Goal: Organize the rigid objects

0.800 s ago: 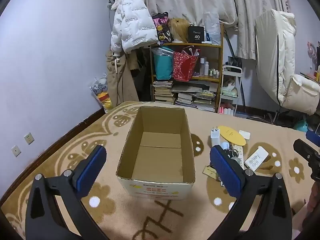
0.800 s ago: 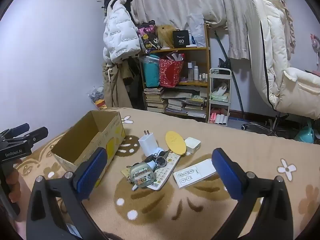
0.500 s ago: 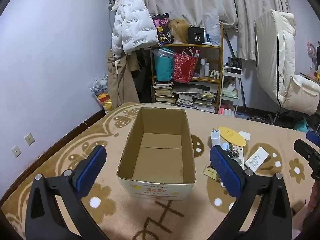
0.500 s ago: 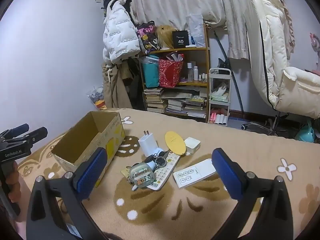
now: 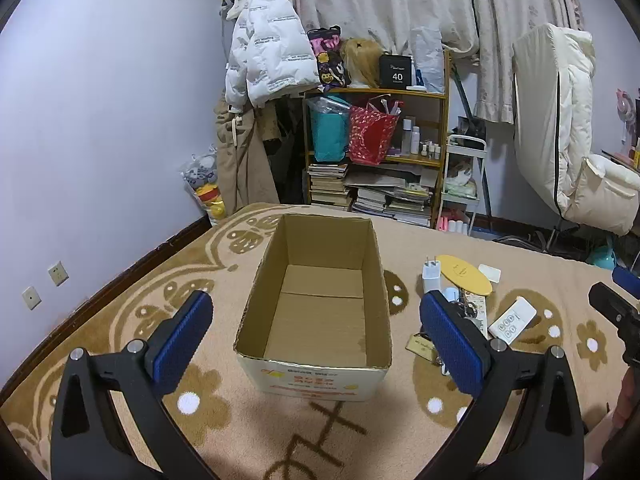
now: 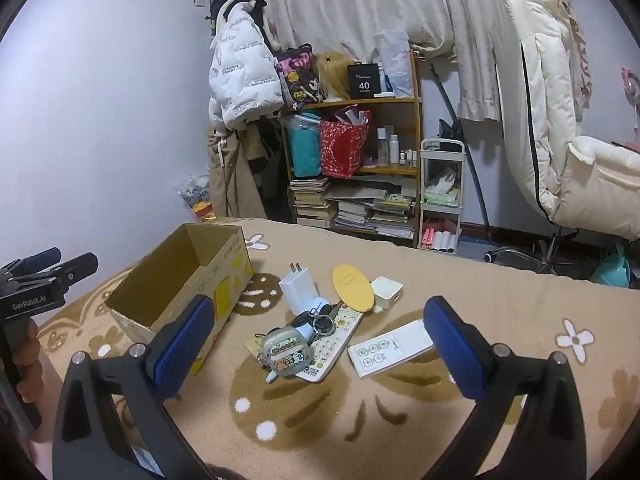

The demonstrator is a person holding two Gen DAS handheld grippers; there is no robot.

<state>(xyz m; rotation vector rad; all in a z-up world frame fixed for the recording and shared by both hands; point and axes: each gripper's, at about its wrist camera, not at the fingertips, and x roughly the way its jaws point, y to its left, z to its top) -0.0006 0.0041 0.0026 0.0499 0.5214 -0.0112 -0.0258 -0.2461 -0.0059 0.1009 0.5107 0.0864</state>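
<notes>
1. The left tongs (image 5: 316, 344) hung spread and empty in the lower part of the left wrist view, framing the open cardboard box (image 5: 320, 304), which looked empty.
2. The right tongs (image 6: 320, 350) were likewise spread and empty in the lower part of the right wrist view, above the clutter at centre frame.
3. A good first pick would likely be an item lying clear of the pile, such as the white switch panel (image 6: 390, 348), gripped across its narrow sides and lowered into the box.
4. Counted on the patterned surface: one box, one white charger plug (image 6: 298, 288), one yellow oval (image 6: 353, 287), one small white cube (image 6: 386, 292), one remote (image 6: 332, 344), one green case (image 6: 285, 350), one switch panel; keys lay tangled, number unclear.
</notes>
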